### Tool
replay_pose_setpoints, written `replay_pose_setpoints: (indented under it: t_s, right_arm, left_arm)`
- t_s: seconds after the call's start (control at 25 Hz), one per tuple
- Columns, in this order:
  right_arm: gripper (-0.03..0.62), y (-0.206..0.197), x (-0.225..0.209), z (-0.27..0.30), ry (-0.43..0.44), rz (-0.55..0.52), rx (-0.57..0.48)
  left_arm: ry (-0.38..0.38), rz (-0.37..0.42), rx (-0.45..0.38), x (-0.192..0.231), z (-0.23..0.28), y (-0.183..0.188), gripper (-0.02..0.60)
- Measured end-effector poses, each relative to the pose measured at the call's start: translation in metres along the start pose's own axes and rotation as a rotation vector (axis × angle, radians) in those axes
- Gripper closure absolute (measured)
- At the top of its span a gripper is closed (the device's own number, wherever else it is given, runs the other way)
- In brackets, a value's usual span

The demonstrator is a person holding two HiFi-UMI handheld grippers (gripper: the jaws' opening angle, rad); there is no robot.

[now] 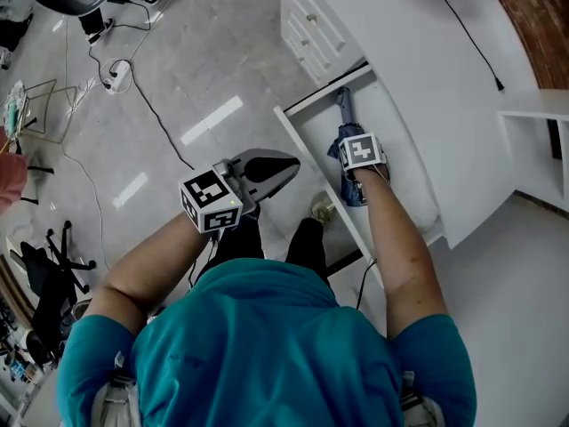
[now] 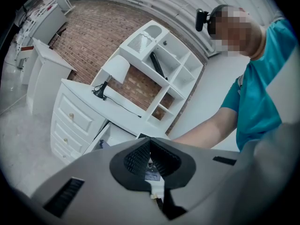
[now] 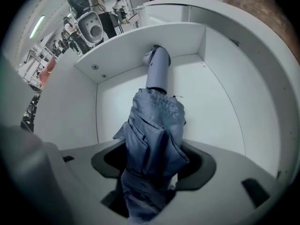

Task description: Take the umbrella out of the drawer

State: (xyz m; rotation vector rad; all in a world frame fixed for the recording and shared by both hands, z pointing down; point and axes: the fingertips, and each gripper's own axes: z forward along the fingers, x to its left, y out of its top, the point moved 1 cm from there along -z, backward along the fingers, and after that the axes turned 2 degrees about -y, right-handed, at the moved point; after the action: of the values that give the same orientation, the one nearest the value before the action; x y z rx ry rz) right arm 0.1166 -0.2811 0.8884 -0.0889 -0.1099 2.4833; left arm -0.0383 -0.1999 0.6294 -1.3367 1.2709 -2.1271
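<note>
A folded blue umbrella (image 1: 343, 118) lies lengthwise in the open white drawer (image 1: 293, 140). My right gripper (image 1: 351, 172) is down inside the drawer, over the umbrella's lower half. In the right gripper view the umbrella (image 3: 154, 121) runs between the jaws, blue fabric bunched in my right gripper (image 3: 150, 168), which is shut on it. Its handle end (image 3: 158, 67) rests against the drawer's far wall (image 3: 122, 60). My left gripper (image 1: 284, 167) hangs outside the drawer to its left, above the floor, shut and holding nothing. In its own view my left gripper (image 2: 150, 144) points toward the desk.
The white desk (image 1: 427, 69) with stacked drawers (image 1: 311, 25) fills the right side. A shelf unit (image 2: 164, 74) and a lamp (image 2: 115, 69) stand on it. Black cables (image 1: 133, 87) trail over the grey floor. An office chair (image 1: 53, 265) stands at the far left.
</note>
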Motion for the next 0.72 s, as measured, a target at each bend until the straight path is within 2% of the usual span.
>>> replay_pose_setpoints:
  t_s: [0.4,0.72]
  right_arm:
    - [0.335,0.0,0.004,-0.012,0.056,0.019,-0.064]
    - [0.338,0.003,0.004,-0.057,0.055,-0.009,-0.15]
  left_arm:
    - [0.018,0.033,-0.022,-0.008,-0.015,0.016,0.568]
    - [0.022,0.069,-0.052,-0.023,-0.023,0.041,0.568]
